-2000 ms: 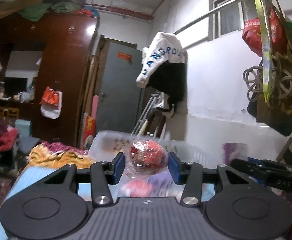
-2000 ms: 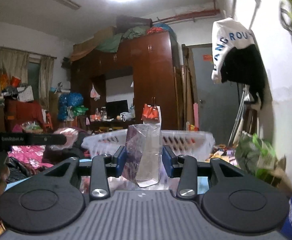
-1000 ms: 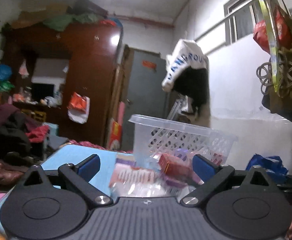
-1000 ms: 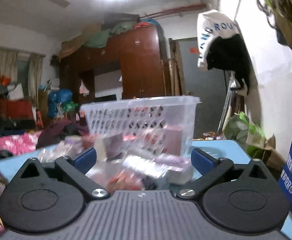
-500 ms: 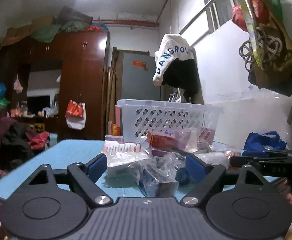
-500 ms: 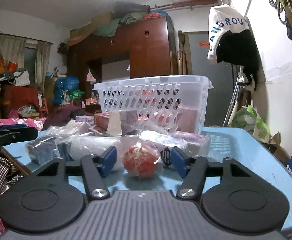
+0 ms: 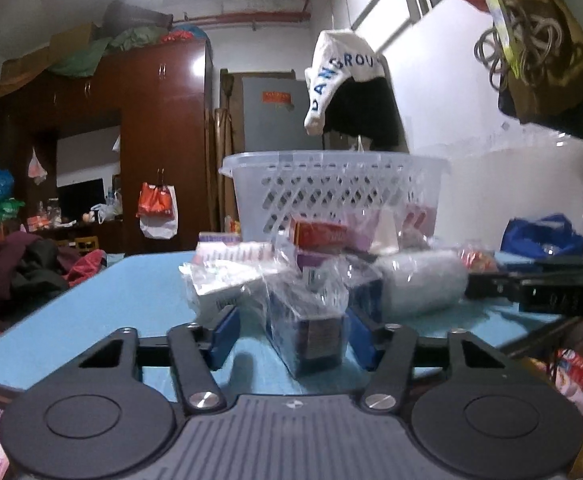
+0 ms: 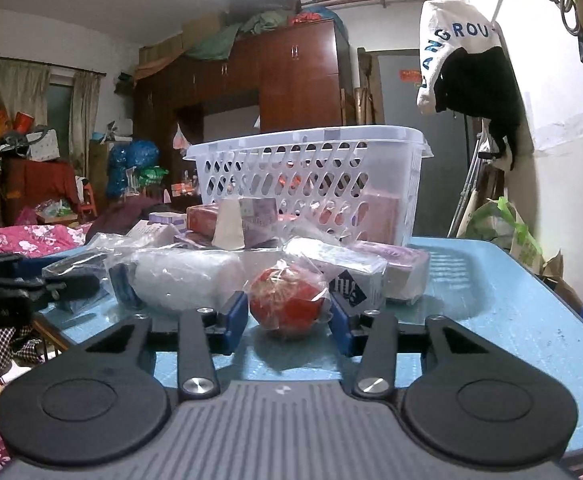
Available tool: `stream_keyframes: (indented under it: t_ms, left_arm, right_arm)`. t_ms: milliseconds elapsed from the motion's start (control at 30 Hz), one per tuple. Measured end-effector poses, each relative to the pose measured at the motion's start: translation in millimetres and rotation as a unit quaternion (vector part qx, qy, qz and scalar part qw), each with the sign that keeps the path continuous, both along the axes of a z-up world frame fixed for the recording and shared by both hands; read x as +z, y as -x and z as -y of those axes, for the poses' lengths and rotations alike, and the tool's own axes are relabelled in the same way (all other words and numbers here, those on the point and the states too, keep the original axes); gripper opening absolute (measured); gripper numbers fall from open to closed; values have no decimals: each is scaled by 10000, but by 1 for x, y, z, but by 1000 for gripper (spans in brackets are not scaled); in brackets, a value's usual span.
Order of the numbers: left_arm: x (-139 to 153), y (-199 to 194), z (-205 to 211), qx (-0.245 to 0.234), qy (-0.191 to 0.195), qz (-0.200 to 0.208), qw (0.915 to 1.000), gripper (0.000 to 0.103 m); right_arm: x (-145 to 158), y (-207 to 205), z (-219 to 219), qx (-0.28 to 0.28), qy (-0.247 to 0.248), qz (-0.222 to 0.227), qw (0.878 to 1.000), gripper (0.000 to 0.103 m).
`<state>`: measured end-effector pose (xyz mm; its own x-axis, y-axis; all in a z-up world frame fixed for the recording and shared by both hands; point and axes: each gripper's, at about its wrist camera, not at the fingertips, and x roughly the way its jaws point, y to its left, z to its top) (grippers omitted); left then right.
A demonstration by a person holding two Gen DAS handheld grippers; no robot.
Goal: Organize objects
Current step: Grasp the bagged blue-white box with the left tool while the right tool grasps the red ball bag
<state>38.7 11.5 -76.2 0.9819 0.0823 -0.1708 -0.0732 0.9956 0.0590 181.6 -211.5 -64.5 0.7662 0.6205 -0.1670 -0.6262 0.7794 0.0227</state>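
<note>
Left tongs [image 7: 291,336] are spread fairly wide around a dark blue box in a clear bag [image 7: 305,328] standing on the blue surface [image 7: 131,300]. There's a clear gap on its left side, while the right pad sits right up against the wrap; can't tell if it's actually touching. Left of these tongs the surface is bare out to its rounded edge. Just ahead is the pile of bagged boxes, with a white wrapped roll [image 7: 419,280] ahead-right and the white basket [image 7: 335,192] behind it all.

Right tongs [image 8: 289,316] are open too, narrower, straddling a red ball in crinkly plastic [image 8: 287,304], small gaps both sides. A dark-labelled white pack [image 8: 351,280] sits just ahead-right. Right of them is open blue surface to the edge.
</note>
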Motion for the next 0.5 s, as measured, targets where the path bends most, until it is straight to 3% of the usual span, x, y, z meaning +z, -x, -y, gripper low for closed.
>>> stream_keyframes:
  t_ms: [33, 100, 300, 500]
  left_arm:
    - [-1, -1, 0, -30, 19, -52, 10000, 42]
    - [-1, 0, 0, -24, 66, -1, 10000, 40]
    - [8, 10, -6, -49, 171, 272, 9995, 38]
    - [13, 15, -7, -159, 183, 443, 9987, 38]
  right_arm:
    - [0, 0, 0, 9, 7, -4, 10000, 48]
    - [0, 1, 0, 18, 12, 16, 10000, 47]
    - [6, 11, 4, -55, -33, 256, 9997, 46]
    - [14, 11, 15, -131, -203, 226, 9995, 46]
